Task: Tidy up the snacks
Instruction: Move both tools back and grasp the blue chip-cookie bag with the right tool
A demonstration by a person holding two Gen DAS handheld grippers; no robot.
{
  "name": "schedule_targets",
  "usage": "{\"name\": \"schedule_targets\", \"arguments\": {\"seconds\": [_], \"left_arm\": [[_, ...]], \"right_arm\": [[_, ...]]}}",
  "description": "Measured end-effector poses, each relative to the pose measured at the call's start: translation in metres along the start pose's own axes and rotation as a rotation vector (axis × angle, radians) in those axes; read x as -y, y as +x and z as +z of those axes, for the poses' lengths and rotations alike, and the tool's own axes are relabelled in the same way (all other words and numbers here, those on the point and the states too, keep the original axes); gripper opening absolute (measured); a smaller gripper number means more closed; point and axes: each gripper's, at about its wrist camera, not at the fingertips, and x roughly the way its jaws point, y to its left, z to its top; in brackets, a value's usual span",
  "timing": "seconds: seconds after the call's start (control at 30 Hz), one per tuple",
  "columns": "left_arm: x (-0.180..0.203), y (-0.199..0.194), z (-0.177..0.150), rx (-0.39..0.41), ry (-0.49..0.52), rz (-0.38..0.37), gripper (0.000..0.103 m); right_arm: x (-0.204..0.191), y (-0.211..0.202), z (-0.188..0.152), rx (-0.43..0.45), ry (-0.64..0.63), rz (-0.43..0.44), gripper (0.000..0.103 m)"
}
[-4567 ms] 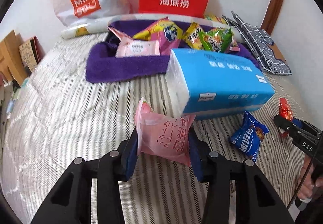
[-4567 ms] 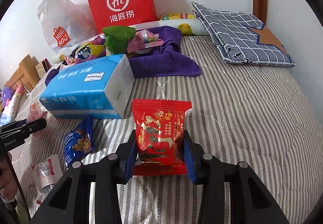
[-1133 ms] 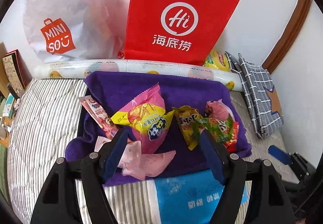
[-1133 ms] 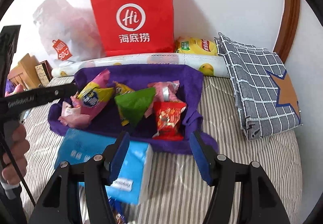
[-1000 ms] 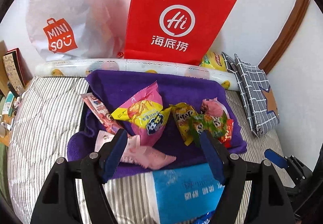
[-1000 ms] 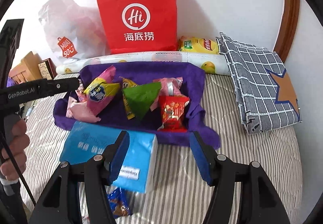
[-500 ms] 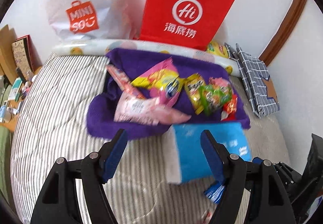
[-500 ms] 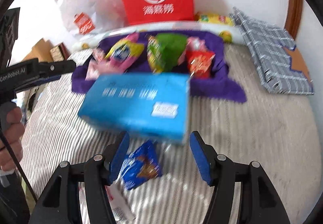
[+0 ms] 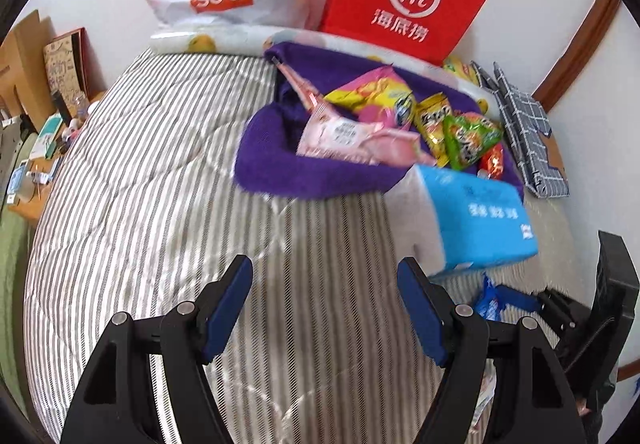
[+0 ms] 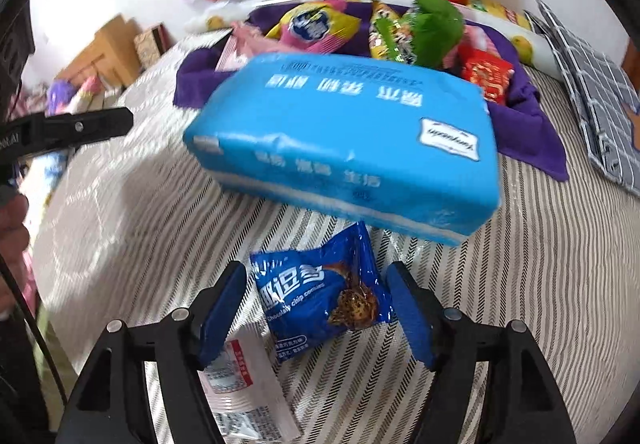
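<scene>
A striped bed [image 9: 160,171] holds a purple towel [image 9: 280,171] heaped with snack packets, behind a blue tissue pack [image 10: 348,139]. The right hand-held gripper [image 10: 316,304] is open, its jaws having just been widening, with a blue chocolate chip cookie packet [image 10: 320,300] lying on the bed between them, the pads not pressing on it. A white sachet [image 10: 240,376] lies just beside it. The left hand-held gripper [image 9: 324,304] is open and empty over bare bedding.

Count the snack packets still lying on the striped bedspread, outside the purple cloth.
2 visible: a blue cookie packet between the right gripper's open fingers, and a white-and-red packet beside its left finger. The tissue pack may hide others.
</scene>
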Motion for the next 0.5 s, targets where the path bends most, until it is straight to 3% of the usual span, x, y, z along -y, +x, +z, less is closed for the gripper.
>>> {"name": "schedule_targets", "arguments": {"seconds": [0.37,0.5], "left_arm": [[-0.009,0.0,-0.013,-0.027,-0.024,-0.02,0.074],[-0.007,-0.003,-0.018,-0.026,-0.01,-0.011,0.074]], "right_arm": [[-0.007,0.006,-0.006,0.027,-0.083,-0.073,0.071],[-0.004,0.003,-0.006,0.032,-0.082,-0.07,0.056]]}}
